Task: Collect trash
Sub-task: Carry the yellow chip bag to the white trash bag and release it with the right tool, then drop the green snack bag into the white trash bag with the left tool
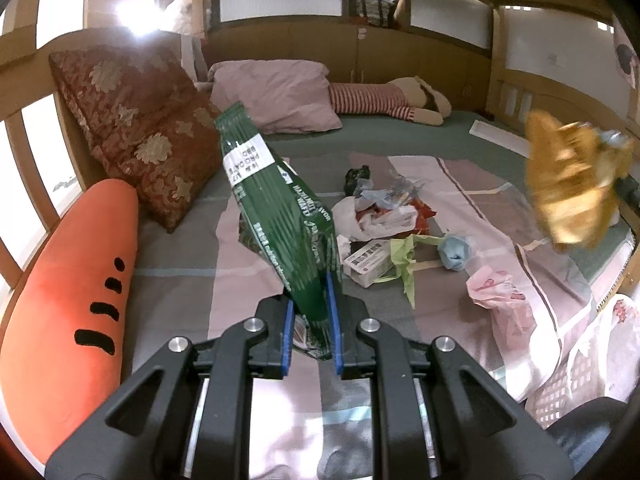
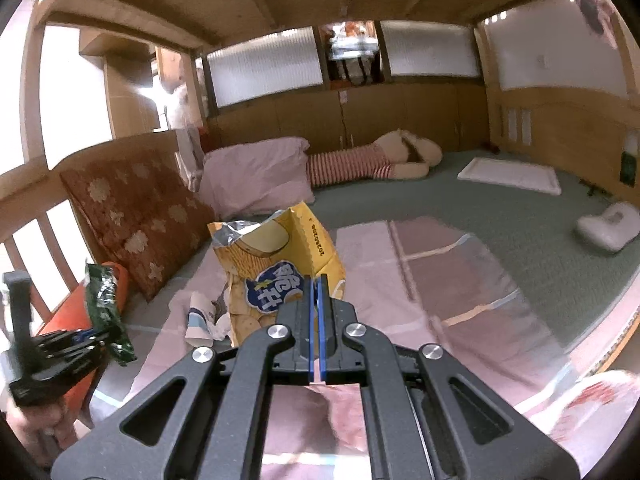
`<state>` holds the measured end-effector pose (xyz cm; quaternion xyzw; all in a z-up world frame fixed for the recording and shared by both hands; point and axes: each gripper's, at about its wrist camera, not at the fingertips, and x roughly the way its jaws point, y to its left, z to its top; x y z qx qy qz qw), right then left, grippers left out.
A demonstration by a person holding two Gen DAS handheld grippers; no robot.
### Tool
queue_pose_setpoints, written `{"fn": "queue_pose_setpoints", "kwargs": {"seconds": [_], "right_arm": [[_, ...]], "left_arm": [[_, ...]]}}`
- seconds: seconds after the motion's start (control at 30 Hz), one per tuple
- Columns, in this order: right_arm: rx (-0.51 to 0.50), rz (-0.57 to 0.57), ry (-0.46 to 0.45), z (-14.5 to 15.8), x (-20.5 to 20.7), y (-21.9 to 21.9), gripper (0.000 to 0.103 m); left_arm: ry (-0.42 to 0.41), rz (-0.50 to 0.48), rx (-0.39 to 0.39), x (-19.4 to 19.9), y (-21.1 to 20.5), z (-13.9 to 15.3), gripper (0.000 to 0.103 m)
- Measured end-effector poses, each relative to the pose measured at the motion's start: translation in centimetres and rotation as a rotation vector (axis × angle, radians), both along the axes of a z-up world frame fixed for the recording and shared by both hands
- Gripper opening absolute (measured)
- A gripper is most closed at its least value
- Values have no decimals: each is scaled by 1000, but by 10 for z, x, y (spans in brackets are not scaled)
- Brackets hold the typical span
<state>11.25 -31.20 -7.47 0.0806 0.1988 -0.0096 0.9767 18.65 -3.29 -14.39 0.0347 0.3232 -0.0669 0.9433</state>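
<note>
Blurred and cut off
Yellow chip bag point(image 1: 568, 184) smears at the left view's right edge; carrot pillow point(image 1: 68, 304) runs off-frame.

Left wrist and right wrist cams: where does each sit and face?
Left wrist: on the left tool, facing down the bed at the trash pile; its fingers pinch the green bag.
Right wrist: on the right tool, facing the pink pillow; it grips the yellow chip bag.
Shared: both bags, the pillow.
</note>
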Motion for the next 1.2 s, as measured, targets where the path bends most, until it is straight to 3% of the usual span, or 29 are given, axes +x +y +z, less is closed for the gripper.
{"fn": "queue_pose_setpoints", "kwargs": {"seconds": [0.1,0.23,0.37,0.47,0.5,0.53,0.57,0.6,0.63,0.77,0.83,0.87,0.9,1.03,1.2], "right_arm": [[-54,-37,-10,20,-39,-27,2],[-118,-115,32,23,-94,-64,2],[-168,-226,152,-6,-144,-100,2],[-131,-283,248,-36,-167,-127,4],[-130,-304,282,-46,-170,-134,9],[-128,-333,306,-53,-174,-141,33],[-122,-350,301,-55,-177,-146,65],[-118,-380,268,-52,-182,-150,76],[-120,-409,231,-46,-188,-151,83],[-108,-497,54,-14,-211,-159,88],[-84,-521,-23,-2,-223,-164,89],[-68,-534,-64,5,-228,-166,89],[-57,-544,-99,10,-233,-166,89],[-36,-530,-149,18,-238,-162,92],[-14,-403,-72,2,-200,-129,92]], "left_arm": [[-1,-22,11,-2,-4,0,15],[4,-78,-9,-4,-10,0,15],[20,-237,-45,-18,-39,2,15],[28,-398,-48,-38,-84,6,15],[34,-439,-50,-44,-97,7,15],[50,-508,-61,-53,-118,9,15],[63,-566,-79,-62,-138,13,15],[75,-615,-98,-69,-156,16,15],[94,-699,-125,-82,-186,23,15],[165,-937,-183,-120,-269,34,16],[175,-1017,-167,-139,-302,34,47],[176,-1025,-141,-145,-317,32,91],[158,-1013,-120,-150,-329,31,100],[139,-948,-114,-143,-328,32,100],[113,-749,-146,-95,-244,40,100]]}}
